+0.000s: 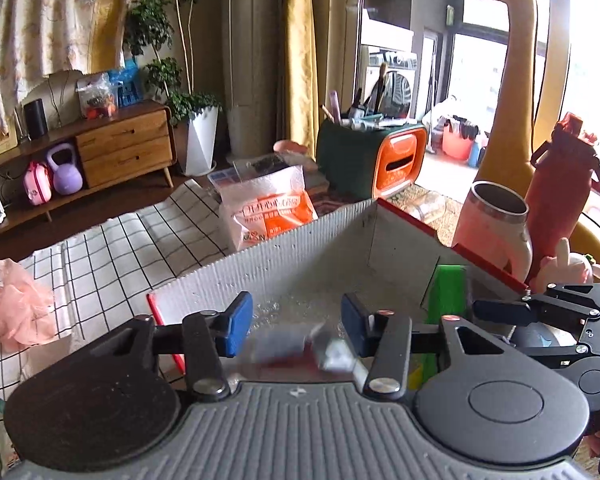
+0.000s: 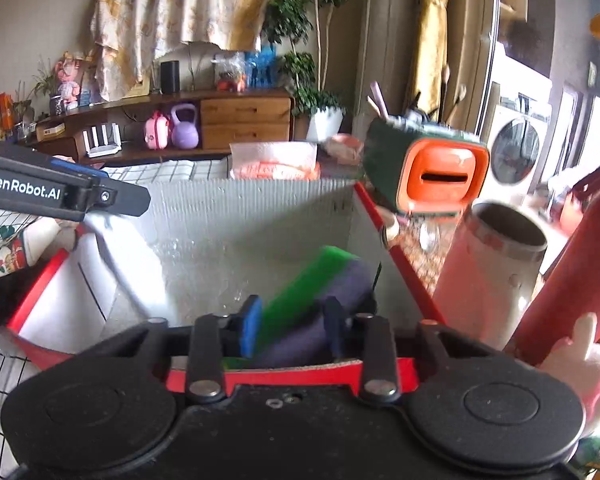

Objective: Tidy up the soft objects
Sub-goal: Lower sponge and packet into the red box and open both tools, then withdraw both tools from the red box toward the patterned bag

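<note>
Desk (image 1: pixel 112 248): covered in a white cloth with a black grid, soft and creased.

Box (image 1: pixel 300 248): it stood on the desk in front of you. The walls were grey and ribbed, the rim red, the corners square, and the top open. It looked like the collecting bin for the soft things, which would explain why you held both tools over its near edge, tipped downward.

Right tool (image 2: pixel 292 328): its jaws stood at a middling gap on the right side of the box. A foam block (image 2: pixel 312 292) ran between the blue pads. The block was long with rounded edges, one face green and one purple, and it leaned against the right wall. It was smeared, so I cannot tell whether the pads pressed on it or only framed it.

Left tool (image 1: pixel 296 320): also part-way closed, to the left of the other. A small grey-and-red item (image 1: pixel 300 350) lay in the gap, too blurred to name. I cannot tell if you gripped it.

Pink mesh puff (image 1: pixel 16 304): frilly and light. It lay on the cloth well to the left of the box and was likely not yet sorted.
</note>
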`<move>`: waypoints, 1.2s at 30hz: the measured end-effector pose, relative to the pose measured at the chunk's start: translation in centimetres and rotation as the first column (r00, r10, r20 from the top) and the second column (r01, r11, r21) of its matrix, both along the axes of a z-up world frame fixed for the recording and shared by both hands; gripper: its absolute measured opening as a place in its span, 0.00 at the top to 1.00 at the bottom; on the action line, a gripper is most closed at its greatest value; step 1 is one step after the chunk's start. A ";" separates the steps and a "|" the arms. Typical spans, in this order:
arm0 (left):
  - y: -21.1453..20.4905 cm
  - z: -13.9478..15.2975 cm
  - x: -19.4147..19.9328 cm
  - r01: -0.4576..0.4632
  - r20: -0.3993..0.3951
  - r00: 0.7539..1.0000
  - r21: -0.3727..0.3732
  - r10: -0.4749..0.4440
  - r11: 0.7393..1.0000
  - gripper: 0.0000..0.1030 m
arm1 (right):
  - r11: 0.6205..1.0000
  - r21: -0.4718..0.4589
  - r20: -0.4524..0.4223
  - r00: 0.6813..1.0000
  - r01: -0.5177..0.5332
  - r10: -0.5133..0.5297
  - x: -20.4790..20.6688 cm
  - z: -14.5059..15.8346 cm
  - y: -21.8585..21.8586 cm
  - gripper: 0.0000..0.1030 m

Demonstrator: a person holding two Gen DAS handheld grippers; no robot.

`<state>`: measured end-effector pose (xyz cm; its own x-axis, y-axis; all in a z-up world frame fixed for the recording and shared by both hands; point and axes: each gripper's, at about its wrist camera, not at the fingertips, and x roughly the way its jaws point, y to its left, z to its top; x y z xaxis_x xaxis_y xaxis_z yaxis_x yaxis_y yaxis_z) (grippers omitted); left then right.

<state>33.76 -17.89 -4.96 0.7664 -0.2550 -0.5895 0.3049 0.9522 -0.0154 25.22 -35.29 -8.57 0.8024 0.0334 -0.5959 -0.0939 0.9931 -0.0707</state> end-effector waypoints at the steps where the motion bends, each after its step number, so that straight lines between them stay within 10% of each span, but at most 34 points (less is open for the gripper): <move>1: -0.2 -0.3 0.4 0.001 -0.009 1.000 0.002 -0.001 1.000 0.53 | 1.000 0.007 -0.012 1.000 0.004 -0.004 0.1 -0.2 -0.1 0.64; 15: -1.1 -3.6 2.1 0.004 -0.084 0.997 0.043 0.000 0.999 0.53 | 1.000 0.002 -0.006 1.000 -0.015 0.015 -0.6 -0.1 0.2 0.53; 36: 1.7 1.3 -4.7 0.018 -0.007 1.000 -0.021 -0.018 1.000 0.35 | 0.993 0.106 0.033 0.999 -0.044 0.041 -4.4 4.0 2.1 0.29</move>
